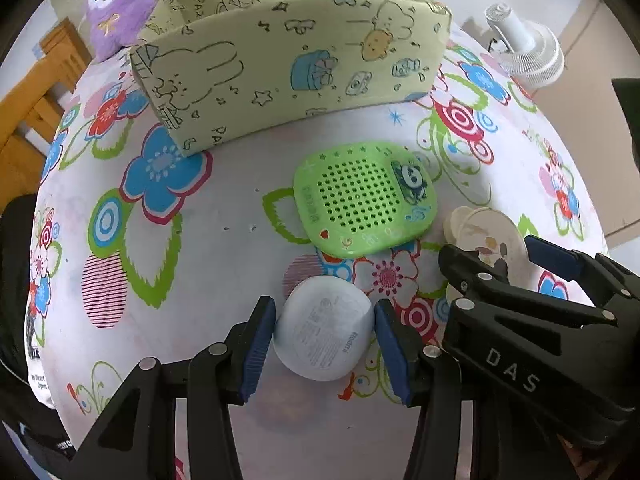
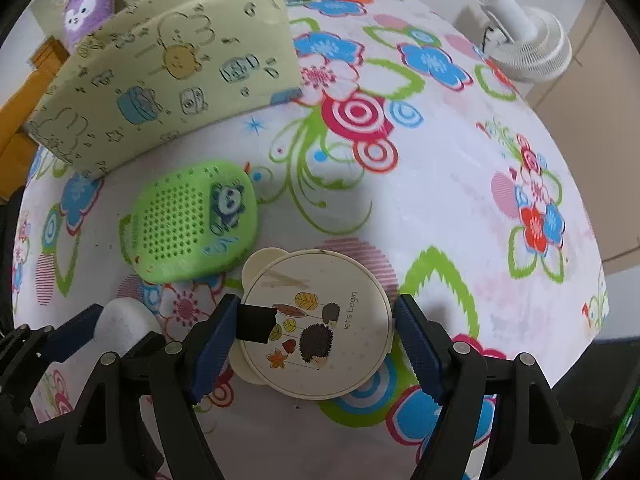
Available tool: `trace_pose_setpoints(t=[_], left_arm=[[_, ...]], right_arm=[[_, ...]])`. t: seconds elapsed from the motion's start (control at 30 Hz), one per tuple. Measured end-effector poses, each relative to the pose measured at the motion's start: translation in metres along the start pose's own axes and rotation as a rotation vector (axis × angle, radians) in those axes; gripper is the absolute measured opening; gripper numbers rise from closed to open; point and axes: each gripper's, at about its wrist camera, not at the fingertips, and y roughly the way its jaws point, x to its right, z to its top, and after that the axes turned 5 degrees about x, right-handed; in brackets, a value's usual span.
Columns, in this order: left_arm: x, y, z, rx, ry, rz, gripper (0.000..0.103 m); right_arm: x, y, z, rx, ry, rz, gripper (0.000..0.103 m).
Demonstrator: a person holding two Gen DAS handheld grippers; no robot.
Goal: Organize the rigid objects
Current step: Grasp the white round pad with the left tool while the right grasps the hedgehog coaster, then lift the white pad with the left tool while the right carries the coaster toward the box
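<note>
A white rounded Redmi case (image 1: 326, 338) lies on the flowered tablecloth between the pads of my left gripper (image 1: 325, 340); the pads touch or nearly touch its sides. It also shows in the right wrist view (image 2: 124, 326). My right gripper (image 2: 316, 332) straddles a round cream compact with a hedgehog picture (image 2: 320, 324), its pads close against the rim. The compact also shows in the left wrist view (image 1: 488, 240). A green perforated panda box (image 1: 364, 198) lies just beyond both, also seen in the right wrist view (image 2: 192, 222).
A pale green fabric storage box with cartoon prints (image 1: 288, 64) stands at the back of the table (image 1: 224, 248). A purple plush toy (image 1: 114, 4) sits behind it. A white fan (image 1: 528, 48) stands off the table's right side. The table edge curves away at right (image 2: 580, 320).
</note>
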Motion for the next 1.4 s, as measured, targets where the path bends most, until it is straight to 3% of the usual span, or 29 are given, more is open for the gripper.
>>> trace_pose_setpoints(t=[0.77,1.4], left_arm=[[0.018,-0.048,0.050,0.135,-0.081,0.062,0.053],[0.022,-0.100,0.064,0.234,-0.171,0.127,0.052]], right_arm=[[0.003,-0.056,0.059,0.125,-0.112,0.084,0.079],[-0.002,-0.105,0.087,0.227,-0.181,0.174,0.079]])
